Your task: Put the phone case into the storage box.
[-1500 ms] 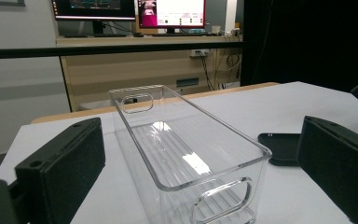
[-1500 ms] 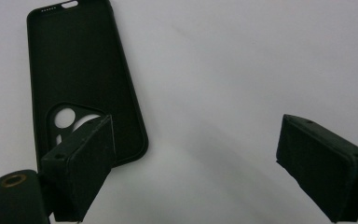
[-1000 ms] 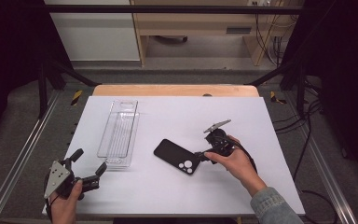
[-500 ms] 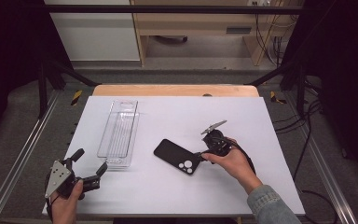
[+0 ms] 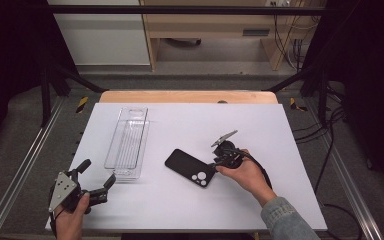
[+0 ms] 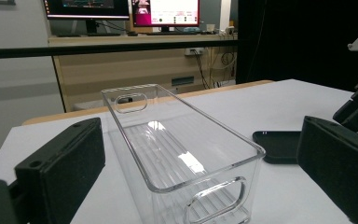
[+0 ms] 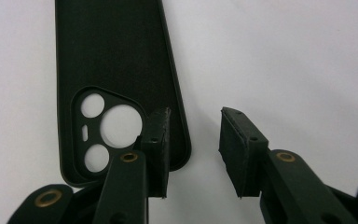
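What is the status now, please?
Right gripper open, jaws straddling edge of black phone case. Left gripper open, idle near clear bin. Nothing blocking.

The white desk (image 5: 280, 130) carries a clear plastic bin (image 5: 128, 141) and a black phone case (image 5: 190, 166). The bin lies straight ahead between the left jaws; the case's camera-cutout end lies under one right jaw, its edge between the two.

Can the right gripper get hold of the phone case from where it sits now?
Probably yes: the right gripper is open at the phone case, one jaw over its edge by the camera cutout, nothing between them.
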{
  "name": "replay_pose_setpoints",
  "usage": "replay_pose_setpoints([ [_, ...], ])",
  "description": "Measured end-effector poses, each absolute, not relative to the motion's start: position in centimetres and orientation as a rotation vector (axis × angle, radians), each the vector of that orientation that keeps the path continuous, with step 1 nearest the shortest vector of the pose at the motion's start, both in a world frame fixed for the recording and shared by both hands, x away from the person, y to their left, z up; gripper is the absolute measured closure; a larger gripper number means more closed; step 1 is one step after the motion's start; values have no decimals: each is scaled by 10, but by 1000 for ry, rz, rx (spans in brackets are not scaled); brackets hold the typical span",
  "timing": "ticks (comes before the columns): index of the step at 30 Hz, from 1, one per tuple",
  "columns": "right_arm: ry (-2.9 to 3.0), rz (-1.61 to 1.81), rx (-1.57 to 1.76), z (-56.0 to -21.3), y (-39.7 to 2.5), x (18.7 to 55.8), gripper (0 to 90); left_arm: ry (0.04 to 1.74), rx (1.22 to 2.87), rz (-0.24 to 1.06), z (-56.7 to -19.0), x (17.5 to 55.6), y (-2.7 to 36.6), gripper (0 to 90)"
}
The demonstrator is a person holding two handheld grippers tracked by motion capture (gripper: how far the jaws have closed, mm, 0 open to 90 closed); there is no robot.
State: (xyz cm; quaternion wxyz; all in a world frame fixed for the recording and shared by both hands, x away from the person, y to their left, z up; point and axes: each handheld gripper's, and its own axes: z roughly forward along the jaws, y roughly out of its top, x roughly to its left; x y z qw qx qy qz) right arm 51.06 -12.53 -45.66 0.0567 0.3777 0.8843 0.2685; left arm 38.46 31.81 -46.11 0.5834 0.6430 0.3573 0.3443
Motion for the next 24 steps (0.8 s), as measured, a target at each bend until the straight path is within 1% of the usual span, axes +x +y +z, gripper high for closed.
replay_pose_setpoints([
  [1,2682,814,1146,-457,-125,511,649,834,1501,804,-461,385,318,5],
  [2,2683,812,1154,-457,-124,511,674,835,1502,803,-461,385,318,5],
  [5,2687,803,1146,-458,-123,512,710,834,1503,802,-461,385,318,4],
  [11,2705,787,1148,-460,-120,512,749,836,1508,807,-461,385,318,5],
  [24,2712,779,1139,-461,-118,512,770,834,1511,807,-461,385,318,5],
])
